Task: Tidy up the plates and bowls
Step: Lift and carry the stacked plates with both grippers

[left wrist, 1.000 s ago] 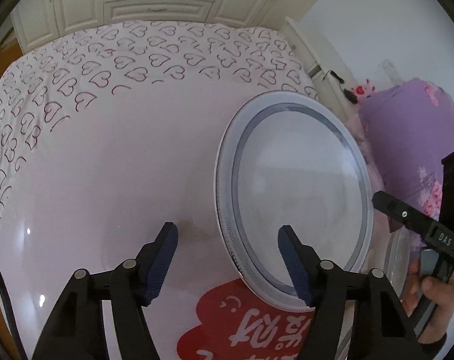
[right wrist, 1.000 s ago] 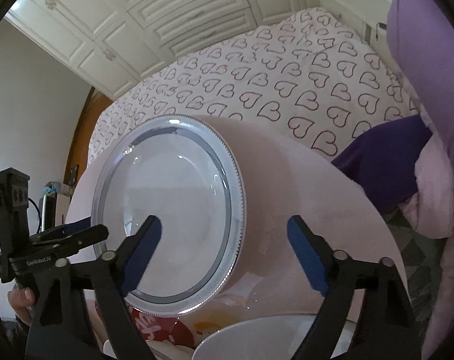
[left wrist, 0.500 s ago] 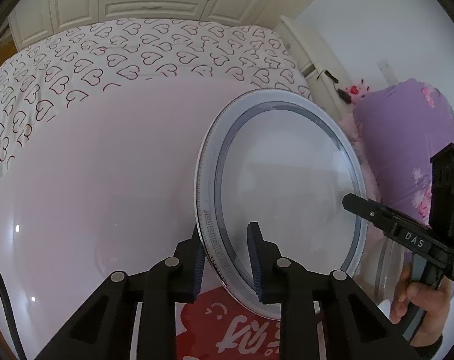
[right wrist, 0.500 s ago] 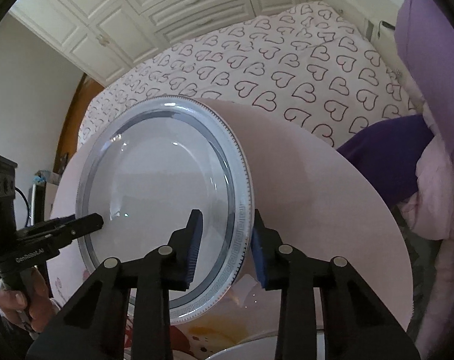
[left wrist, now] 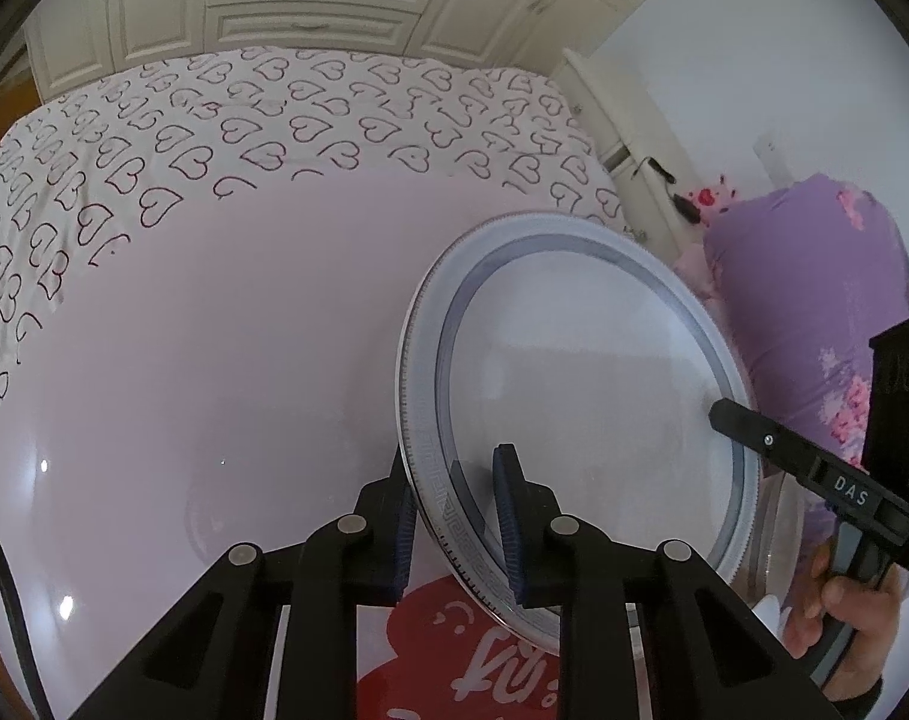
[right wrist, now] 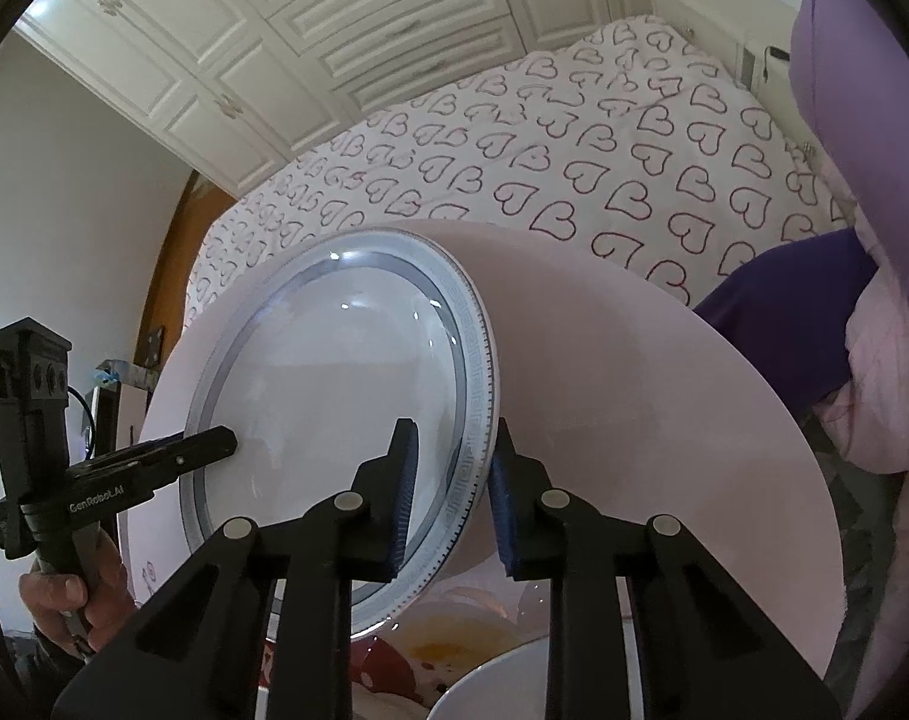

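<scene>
A white plate (left wrist: 580, 396) (right wrist: 340, 420) with a grey ring and a key-pattern border is held above the round pink table (left wrist: 214, 360) (right wrist: 604, 390), tilted so that it stands partly on edge. Both grippers hold it at opposite sides of the rim.

The left gripper (left wrist: 454, 516) has its jaws clamped on the plate's near-left rim, one blue pad behind the border and the other on the plate's face. In the right wrist view it shows at the far left (right wrist: 172, 462), its tip on the plate's edge, with a hand (right wrist: 70, 606) around its handle.

The right gripper (right wrist: 451, 504) has its jaws closed on the plate's right rim, a pad on each side of the patterned border. In the left wrist view it reaches in from the right (left wrist: 772, 444), also touching the rim, with a hand (left wrist: 844, 606) below.

Under the plate, on the table, lies a red patch with white writing (left wrist: 454, 654). At the bottom of the right wrist view sits the edge of a white bowl (right wrist: 496, 684), near a yellowish smear.

Beyond the table lies a bed with a heart-print cover (left wrist: 274, 120) (right wrist: 574, 144), backed by white cupboards (left wrist: 310, 6) (right wrist: 274, 30). A purple bundle (left wrist: 814, 300) stands at the right.
</scene>
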{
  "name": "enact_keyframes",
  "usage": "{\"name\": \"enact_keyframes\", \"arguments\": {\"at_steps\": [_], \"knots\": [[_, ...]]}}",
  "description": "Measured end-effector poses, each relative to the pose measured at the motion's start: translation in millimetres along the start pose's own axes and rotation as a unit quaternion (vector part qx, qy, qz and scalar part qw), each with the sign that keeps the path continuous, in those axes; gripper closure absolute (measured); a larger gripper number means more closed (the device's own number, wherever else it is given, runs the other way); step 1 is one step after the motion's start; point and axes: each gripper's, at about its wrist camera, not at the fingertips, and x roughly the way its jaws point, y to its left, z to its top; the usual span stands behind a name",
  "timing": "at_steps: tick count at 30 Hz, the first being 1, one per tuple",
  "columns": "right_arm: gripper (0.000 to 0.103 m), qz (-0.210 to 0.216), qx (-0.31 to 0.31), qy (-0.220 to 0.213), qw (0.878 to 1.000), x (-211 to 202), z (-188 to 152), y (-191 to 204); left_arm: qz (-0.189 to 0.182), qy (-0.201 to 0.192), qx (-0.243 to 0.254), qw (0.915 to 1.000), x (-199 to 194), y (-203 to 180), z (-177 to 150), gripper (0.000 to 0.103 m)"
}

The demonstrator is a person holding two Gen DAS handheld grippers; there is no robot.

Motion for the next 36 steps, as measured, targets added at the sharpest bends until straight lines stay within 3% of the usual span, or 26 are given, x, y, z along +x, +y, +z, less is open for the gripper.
{"name": "enact_keyframes", "arguments": {"at_steps": [23,36], "knots": [[0.080,0.019,-0.016,-0.049,0.998,-30.5,-26.2,28.0,-0.023,-0.043,-0.002,0.9988,-57.6,10.6,-33.9,0.086],[0.080,0.041,-0.046,-0.108,0.992,-83.0,-65.9,84.9,-0.050,-0.095,0.006,0.9942,-160.8,45.8,-96.0,0.088]]}}
